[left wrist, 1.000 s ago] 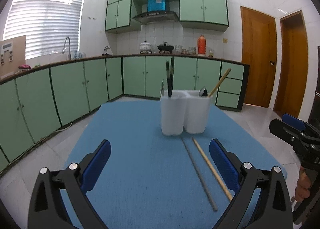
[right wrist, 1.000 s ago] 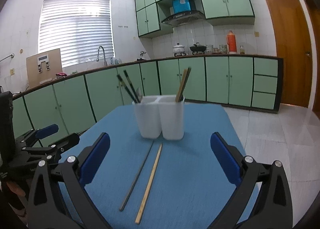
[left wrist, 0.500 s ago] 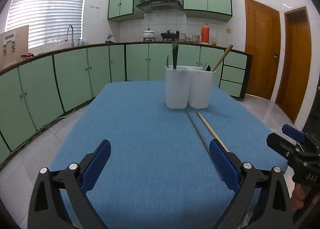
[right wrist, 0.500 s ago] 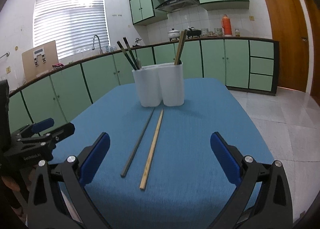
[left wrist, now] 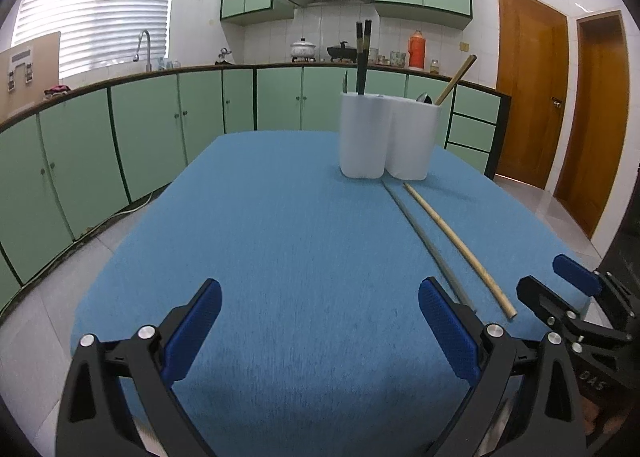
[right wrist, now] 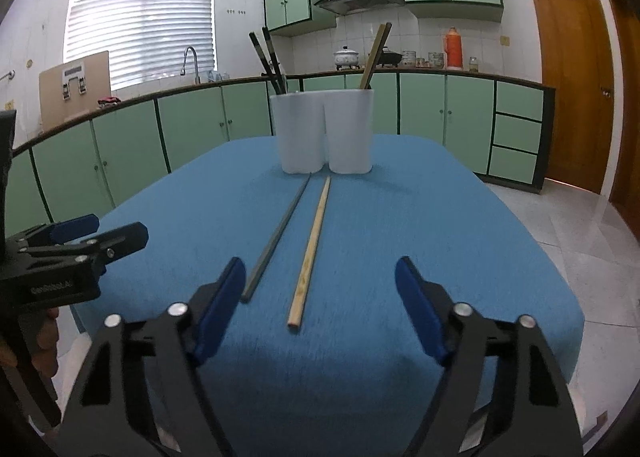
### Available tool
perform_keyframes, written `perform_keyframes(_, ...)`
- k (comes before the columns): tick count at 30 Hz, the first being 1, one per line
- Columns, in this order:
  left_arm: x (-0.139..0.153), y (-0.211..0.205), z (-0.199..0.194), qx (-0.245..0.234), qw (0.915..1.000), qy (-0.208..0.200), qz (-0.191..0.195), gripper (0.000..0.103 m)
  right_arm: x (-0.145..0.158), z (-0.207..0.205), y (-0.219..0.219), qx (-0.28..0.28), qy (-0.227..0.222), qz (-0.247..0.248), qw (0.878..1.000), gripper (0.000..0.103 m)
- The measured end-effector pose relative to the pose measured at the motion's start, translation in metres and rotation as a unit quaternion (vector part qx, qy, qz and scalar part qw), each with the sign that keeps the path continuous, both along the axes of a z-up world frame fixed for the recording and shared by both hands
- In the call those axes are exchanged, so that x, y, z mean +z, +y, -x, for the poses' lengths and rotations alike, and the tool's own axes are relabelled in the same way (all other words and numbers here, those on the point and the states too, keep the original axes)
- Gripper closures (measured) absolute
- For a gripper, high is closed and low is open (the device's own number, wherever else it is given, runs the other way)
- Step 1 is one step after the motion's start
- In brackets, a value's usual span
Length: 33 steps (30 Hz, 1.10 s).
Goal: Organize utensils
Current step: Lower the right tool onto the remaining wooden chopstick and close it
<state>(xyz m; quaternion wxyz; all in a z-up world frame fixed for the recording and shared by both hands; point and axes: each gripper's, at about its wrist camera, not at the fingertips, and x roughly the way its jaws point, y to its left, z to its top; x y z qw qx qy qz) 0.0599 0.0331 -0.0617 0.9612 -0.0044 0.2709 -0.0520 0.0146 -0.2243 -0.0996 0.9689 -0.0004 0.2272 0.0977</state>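
A white two-compartment utensil holder (left wrist: 386, 137) (right wrist: 326, 131) stands at the far side of the blue table (left wrist: 280, 241) (right wrist: 420, 225). Black chopsticks (left wrist: 362, 57) (right wrist: 268, 57) stand in its left compartment, wooden chopsticks (left wrist: 456, 79) (right wrist: 376, 53) in its right. A grey chopstick (left wrist: 424, 239) (right wrist: 280, 227) and a wooden chopstick (left wrist: 456, 243) (right wrist: 312, 245) lie side by side on the table in front of it. My left gripper (left wrist: 320, 321) is open and empty, left of their near ends. My right gripper (right wrist: 320, 293) is open and empty, just above the wooden chopstick's near end.
Green kitchen cabinets (left wrist: 140, 129) and a counter with a sink tap (left wrist: 144, 45) run behind the table. Wooden doors (left wrist: 528, 97) are at the right. The right gripper shows in the left wrist view (left wrist: 572, 309), the left gripper in the right wrist view (right wrist: 76, 245).
Both grippers have dropped lower toward the table's near edge. The right gripper has come closer to the near ends of the two lying chopsticks. Both stay open.
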Motion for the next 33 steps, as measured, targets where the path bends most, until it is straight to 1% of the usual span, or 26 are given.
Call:
perform_keyframes(4, -0.005, 0.002, 0.001, 0.002, 1.0, 0.005, 0.002, 0.006, -0.006, 0.002, 0.006, 0.005, 0.004, 0.002, 1.0, 0.052)
perform_keyframes(5, -0.006, 0.002, 0.001, 0.002, 1.0, 0.005, 0.003, 0.006, -0.008, 0.002, 0.009, 0.006, 0.004, 0.006, 1.0, 0.054)
perform_keyframes(7, -0.007, 0.002, 0.002, 0.001, 1.0, 0.006, 0.003, 0.006, -0.011, 0.004, 0.012, 0.006, 0.003, 0.013, 1.0, 0.064)
perform_keyframes(11, -0.009, 0.002, 0.004, 0.0, 1.0, 0.008, 0.005, 0.006, -0.016, 0.006, 0.015, 0.006, 0.006, 0.017, 1.0, 0.074)
perform_keyframes(13, -0.009, 0.002, 0.003, -0.002, 0.9999, 0.009, 0.006, 0.006, -0.018, 0.006, 0.016, 0.006, 0.009, 0.016, 1.0, 0.082)
perform_keyframes(16, -0.009, 0.002, 0.003, -0.004, 0.9999, 0.01, 0.006, 0.006, -0.024, 0.006, 0.016, 0.005, 0.019, 0.014, 1.0, 0.088)
perform_keyframes(20, -0.01, 0.002, 0.002, -0.006, 0.9999, 0.011, 0.007, 0.006, -0.025, 0.007, 0.017, -0.002, 0.015, 0.014, 1.0, 0.092)
perform_keyframes(22, -0.01, 0.001, 0.001, -0.007, 0.9999, 0.011, 0.007, 0.006, -0.026, 0.006, 0.016, -0.004, 0.015, 0.009, 1.0, 0.096)
perform_keyframes(29, -0.01, -0.002, 0.001, -0.011, 0.9999, 0.011, 0.006, 0.006, -0.026, 0.007, 0.014, -0.007, 0.01, 0.008, 1.0, 0.096)
perform_keyframes(33, -0.01, -0.007, 0.001, -0.016, 0.9998, 0.011, 0.008, 0.006, -0.024, 0.008, 0.007, -0.017, 0.006, 0.005, 1.0, 0.097)
